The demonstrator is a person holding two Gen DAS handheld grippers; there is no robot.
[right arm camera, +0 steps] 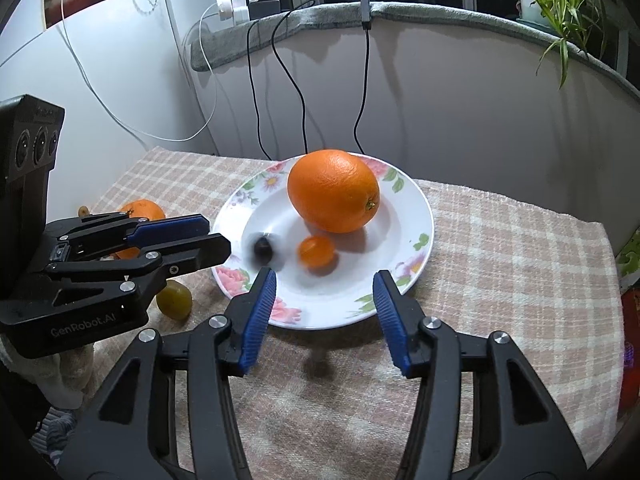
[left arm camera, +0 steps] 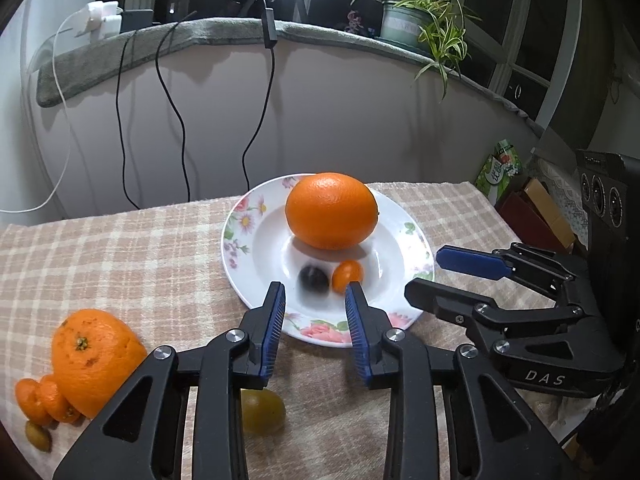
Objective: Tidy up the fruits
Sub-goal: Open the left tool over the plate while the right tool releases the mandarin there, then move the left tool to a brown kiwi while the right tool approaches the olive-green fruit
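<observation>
Now both my grippers hang over the near edge of the plate (right arm camera: 416, 200), and both are empty. The jaws of my left gripper (left arm camera: 316, 294) stand a little apart with nothing between them. The jaws of my right gripper (right arm camera: 325, 282) stand wider apart, also with nothing between them.

Just past the jaws, in the dip of the plate, sit a small dark fruit (right arm camera: 263, 249) and a small orange fruit (right arm camera: 316, 251). Both look blurry, so I think they have just landed and may be rolling. Behind them, toward the far rim, rests the big orange (right arm camera: 333, 191).

So three fruits are in the plate, I think. More wait on the checked cloth (right arm camera: 520, 280). A green fruit (right arm camera: 174, 300) lies just beside the plate's left rim. Near the left edge of the table sit a bumpy orange (left arm camera: 96, 360), a few little orange fruits (left arm camera: 40, 400) touching it, and one more small green fruit (left arm camera: 38, 436). Those are left to move.
</observation>
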